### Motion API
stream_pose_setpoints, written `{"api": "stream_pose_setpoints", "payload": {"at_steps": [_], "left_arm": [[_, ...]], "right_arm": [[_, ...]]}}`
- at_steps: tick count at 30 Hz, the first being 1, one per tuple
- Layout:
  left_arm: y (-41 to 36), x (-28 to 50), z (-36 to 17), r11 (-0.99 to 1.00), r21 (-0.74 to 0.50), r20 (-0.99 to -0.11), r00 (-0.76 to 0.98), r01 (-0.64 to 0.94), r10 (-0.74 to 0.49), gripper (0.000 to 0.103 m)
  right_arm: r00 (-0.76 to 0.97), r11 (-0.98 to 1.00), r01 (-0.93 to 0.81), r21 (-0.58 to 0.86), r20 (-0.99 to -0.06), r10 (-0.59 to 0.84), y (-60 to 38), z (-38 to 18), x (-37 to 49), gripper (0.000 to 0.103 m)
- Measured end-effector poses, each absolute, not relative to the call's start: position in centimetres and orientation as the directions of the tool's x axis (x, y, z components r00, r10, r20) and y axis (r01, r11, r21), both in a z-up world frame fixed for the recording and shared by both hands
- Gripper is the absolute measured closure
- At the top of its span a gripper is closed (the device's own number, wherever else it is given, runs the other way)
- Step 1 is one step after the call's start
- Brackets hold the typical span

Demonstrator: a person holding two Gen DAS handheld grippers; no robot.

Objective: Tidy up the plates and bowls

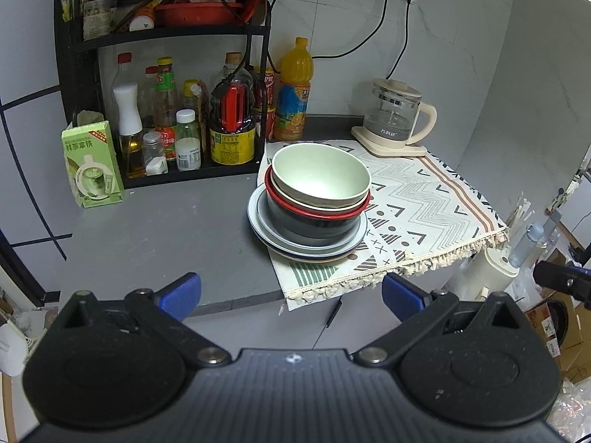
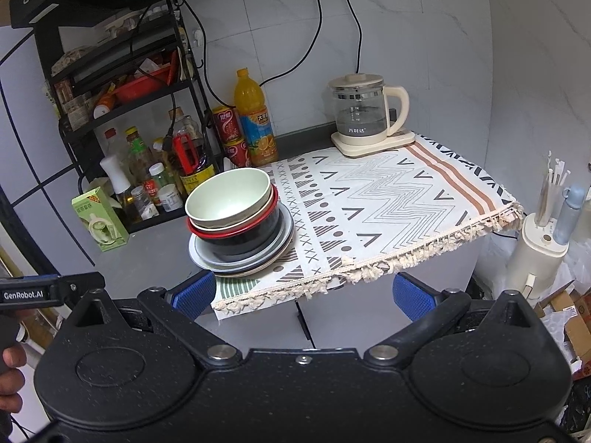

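A stack of dishes stands at the left edge of a patterned cloth (image 1: 424,199) on the grey counter. A pale green bowl (image 1: 321,173) sits on top, nested in a cream bowl and a red-rimmed black bowl (image 1: 314,221), all on a few blue-grey plates (image 1: 258,221). The stack also shows in the right wrist view, with the green bowl (image 2: 229,199) over the plates (image 2: 199,254). My left gripper (image 1: 291,295) is open and empty, short of the counter's front edge. My right gripper (image 2: 303,293) is open and empty, also in front of the counter.
A black rack (image 1: 166,110) with bottles and jars stands at the back left. A green carton (image 1: 92,166) stands beside it, an orange juice bottle (image 1: 293,92) behind the stack. A glass kettle (image 1: 395,118) sits on the cloth's far end. A cream appliance (image 2: 535,258) stands off the counter's right.
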State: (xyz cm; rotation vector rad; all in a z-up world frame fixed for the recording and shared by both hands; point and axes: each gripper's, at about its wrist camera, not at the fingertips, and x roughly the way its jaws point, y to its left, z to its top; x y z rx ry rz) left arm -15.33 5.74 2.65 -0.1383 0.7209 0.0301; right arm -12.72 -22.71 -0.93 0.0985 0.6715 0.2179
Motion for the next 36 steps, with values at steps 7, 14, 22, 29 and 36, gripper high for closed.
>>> {"api": "stream_pose_setpoints", "payload": {"at_steps": [7,14,22,29,36], "left_arm": [[5.67,-15.43,3.0,0.992,-0.111,-0.65,0.76,-0.066,-0.022,0.0],[5.95,-14.98,2.98,0.991,-0.116,-0.653,0.757,-0.059,-0.031,0.0],[5.89,-14.52,2.76,0.991,-0.123,-0.658,0.752,-0.056,-0.039,0.0],[5.69,-14.54,2.36,0.99,-0.134,-0.664,0.746,-0.053,-0.05,0.0],[5.33,-14.58,2.39,0.989,-0.137,-0.662,0.748,-0.052,-0.052,0.0]], "right_arm": [[0.771,0.974,-0.162,0.157,-0.596,0.224,-22.69,-0.75,-12.72,0.0],[0.774,0.976,-0.154,0.153,-0.596,0.216,-22.65,-0.69,-12.39,0.0],[0.77,0.976,-0.149,0.156,-0.601,0.214,-22.73,-0.86,-12.12,0.0],[0.769,0.978,-0.134,0.163,-0.605,0.206,-22.99,-1.29,-12.32,0.0],[0.771,0.978,-0.127,0.163,-0.605,0.201,-23.21,-1.51,-12.55,0.0]]}}
